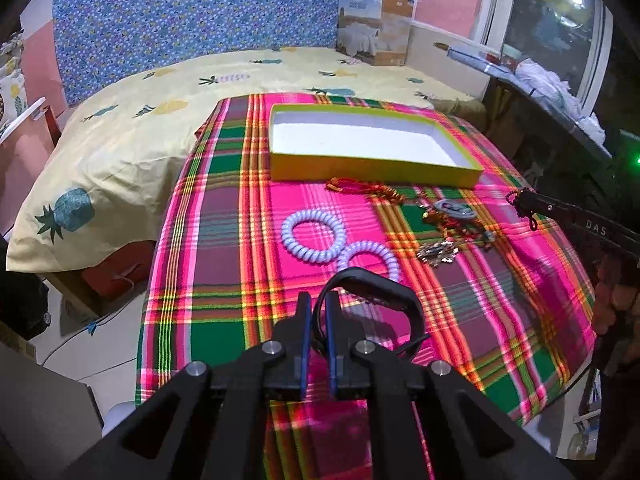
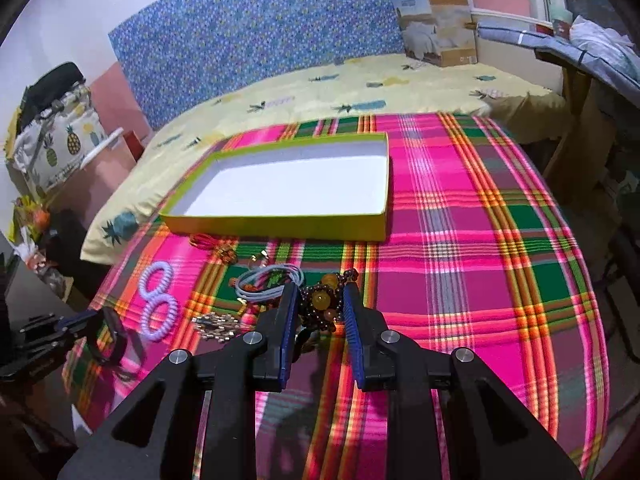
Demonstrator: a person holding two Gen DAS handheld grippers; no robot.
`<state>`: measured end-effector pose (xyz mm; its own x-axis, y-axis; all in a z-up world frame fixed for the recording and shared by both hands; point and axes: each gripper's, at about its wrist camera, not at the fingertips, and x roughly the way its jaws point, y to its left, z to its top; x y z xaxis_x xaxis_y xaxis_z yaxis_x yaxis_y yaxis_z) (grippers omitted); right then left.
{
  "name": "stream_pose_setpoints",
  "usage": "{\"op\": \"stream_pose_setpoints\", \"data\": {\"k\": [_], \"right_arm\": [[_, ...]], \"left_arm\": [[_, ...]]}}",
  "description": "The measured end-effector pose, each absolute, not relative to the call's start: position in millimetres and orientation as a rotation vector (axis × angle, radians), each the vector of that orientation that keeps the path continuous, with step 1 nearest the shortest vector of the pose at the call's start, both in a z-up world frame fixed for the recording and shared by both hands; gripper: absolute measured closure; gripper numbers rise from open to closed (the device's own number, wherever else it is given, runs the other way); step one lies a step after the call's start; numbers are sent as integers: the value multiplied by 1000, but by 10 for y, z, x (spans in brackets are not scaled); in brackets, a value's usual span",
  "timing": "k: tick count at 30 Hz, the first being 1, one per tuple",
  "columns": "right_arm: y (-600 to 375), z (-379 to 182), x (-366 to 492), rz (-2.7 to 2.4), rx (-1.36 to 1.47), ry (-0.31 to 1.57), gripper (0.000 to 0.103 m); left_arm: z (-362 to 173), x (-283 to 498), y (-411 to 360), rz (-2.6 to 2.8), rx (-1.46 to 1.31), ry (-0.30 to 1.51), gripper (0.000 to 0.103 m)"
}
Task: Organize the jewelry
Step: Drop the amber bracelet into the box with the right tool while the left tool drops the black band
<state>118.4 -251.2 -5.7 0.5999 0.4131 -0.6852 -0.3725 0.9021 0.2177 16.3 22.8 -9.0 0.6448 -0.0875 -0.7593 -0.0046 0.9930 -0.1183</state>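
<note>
Black rigid bangle (image 1: 376, 292) is clamped in our left tool (image 1: 317, 312), light, rim pinch holds. Right tool (image 2: 320, 308) grips the beaded bracelet (image 2: 322, 304): limp, slippery, so we'd keep its bunched strands pinched.

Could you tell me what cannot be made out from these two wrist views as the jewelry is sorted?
- Left wrist view: the black band in the left gripper runs behind the fingers, so its clasp end is hidden.
- Right wrist view: the beaded bracelet in the right gripper is partly covered by the fingers.
- Both views: the tangled pieces before the yellow box are too small to separate.
</note>
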Motion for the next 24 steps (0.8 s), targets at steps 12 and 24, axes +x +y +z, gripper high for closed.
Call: {"op": "stream_pose_setpoints", "data": {"k": [12, 24], "right_arm": [[-2333, 290, 1278, 507, 40, 733, 80], [-2152, 212, 2116, 510, 15, 756, 80]], "left_arm": [[196, 553, 244, -66, -106, 820, 96], [249, 1555, 322, -54, -93, 818, 96]]}}
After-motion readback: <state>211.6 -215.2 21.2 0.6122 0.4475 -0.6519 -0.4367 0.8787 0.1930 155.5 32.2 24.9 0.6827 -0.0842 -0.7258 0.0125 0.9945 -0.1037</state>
